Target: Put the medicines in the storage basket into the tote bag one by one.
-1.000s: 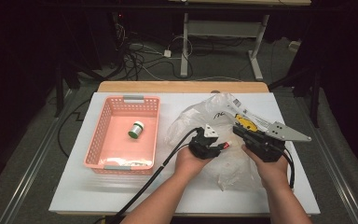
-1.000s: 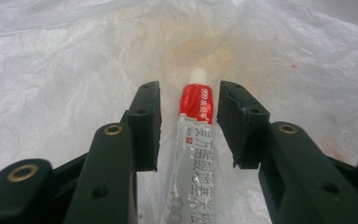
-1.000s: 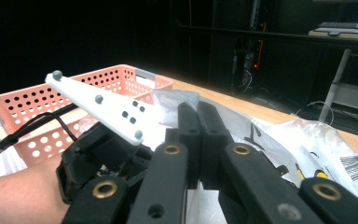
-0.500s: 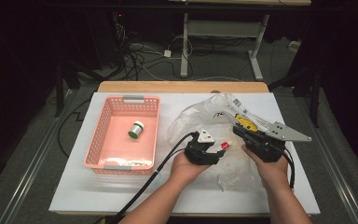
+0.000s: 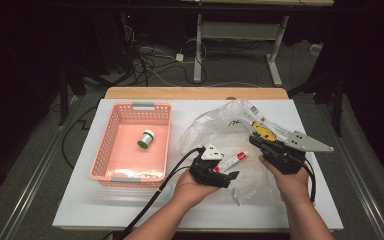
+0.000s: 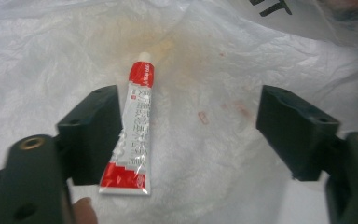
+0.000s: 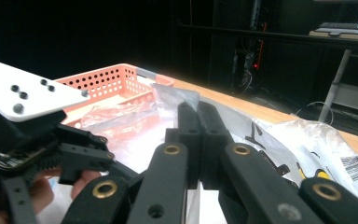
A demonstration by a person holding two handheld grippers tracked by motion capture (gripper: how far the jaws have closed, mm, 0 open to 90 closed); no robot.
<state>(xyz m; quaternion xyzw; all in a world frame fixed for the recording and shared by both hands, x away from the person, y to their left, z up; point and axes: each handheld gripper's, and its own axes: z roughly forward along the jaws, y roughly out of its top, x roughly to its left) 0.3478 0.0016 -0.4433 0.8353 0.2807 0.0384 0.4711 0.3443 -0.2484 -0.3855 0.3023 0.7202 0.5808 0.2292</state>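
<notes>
A red and white tube (image 6: 133, 135) lies flat on the crumpled clear plastic bag (image 5: 215, 125), white cap pointing away from me; from above the tube (image 5: 235, 159) sits mid-table. My left gripper (image 6: 189, 107) is open around it and its jaws have just been opening. The tube rests beside one jaw and far from the other, with no pad pressing it. In the high view the left gripper (image 5: 228, 176) sits just nearer than the tube. My right gripper (image 7: 198, 112) is shut, with a fold of the bag's film pinched at its tips; from above that right gripper (image 5: 254, 140) holds the bag's right part.
A pink slotted basket (image 5: 105, 150) stands at the left with a small green-capped bottle (image 5: 146, 139) and a clear wrapper inside. A yellow item (image 5: 262, 132) lies inside the bag. Black cables trail from both grippers to the near edge.
The left jaws have spread apart and let go of the tube, which now lies on the bag. The left gripper drew back toward the near edge. The right gripper kept still.
</notes>
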